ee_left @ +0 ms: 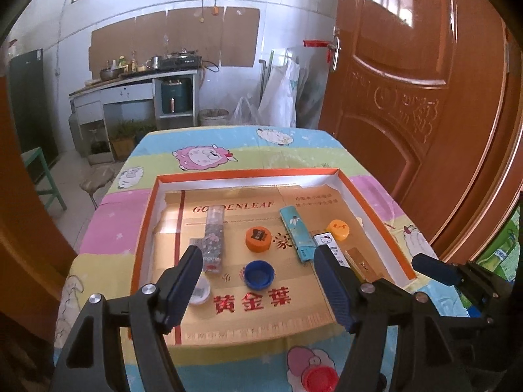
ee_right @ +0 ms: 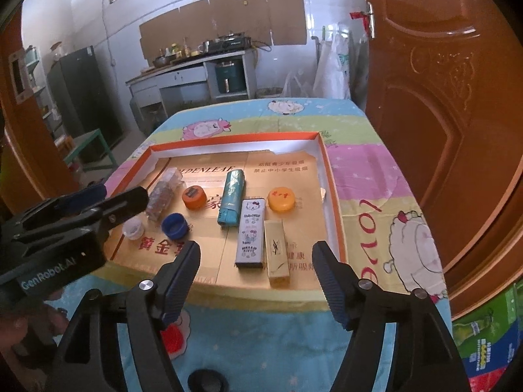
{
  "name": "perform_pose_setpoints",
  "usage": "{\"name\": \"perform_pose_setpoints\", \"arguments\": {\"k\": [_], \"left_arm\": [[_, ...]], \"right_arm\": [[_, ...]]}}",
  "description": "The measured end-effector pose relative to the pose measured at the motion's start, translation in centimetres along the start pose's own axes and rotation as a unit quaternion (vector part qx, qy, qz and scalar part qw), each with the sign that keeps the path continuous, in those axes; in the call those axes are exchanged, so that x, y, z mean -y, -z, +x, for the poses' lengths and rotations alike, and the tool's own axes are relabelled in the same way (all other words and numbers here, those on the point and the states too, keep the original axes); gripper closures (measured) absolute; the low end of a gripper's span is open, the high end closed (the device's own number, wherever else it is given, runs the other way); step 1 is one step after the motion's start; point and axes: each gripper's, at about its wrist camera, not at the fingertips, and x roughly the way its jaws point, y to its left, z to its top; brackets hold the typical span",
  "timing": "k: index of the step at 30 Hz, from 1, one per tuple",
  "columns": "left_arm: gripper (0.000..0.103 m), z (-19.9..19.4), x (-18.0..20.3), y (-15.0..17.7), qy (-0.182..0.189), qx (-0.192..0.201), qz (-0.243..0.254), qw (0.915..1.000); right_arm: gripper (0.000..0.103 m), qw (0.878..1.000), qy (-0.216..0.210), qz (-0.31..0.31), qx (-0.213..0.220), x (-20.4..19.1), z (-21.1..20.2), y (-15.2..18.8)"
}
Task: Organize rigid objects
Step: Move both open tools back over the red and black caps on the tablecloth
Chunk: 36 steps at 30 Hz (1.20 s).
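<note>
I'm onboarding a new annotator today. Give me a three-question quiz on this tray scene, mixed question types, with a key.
1. True or false: the red cap lies inside the orange-rimmed tray.
2. Which lies right beside the Hello Kitty case? A) blue cap B) gold box C) glitter bottle
3. Fill in: the left gripper and the right gripper are both ____, holding nothing.

Key: 1 false, it sits on the tablecloth outside the tray; 2 B; 3 open.

4 caps (ee_right: pixel 194 197), 2 lighters (ee_right: pixel 231 197) and a gold box (ee_right: pixel 277 254) lie in the tray (ee_right: pixel 333 196).
</note>
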Motion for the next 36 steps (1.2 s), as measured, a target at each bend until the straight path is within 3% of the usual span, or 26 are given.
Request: {"name": "perform_pose_setpoints", "arguments": {"k": [25,36], "left_arm": [[0.033,-7.7,-0.9,4.6,-0.031,0.028,-0.015,0.999],[0.033,-9.4,-1.9,7.0,-0.02,0.021,-0.029,0.9991]], "right_arm": [[0.03,1.0,-0.001,-0.005,0.008,-2.4,-6.7,4.6],[0.03,1.0,0.003,-0.007,0.0,-2.5,-8.2,7.4]]}}
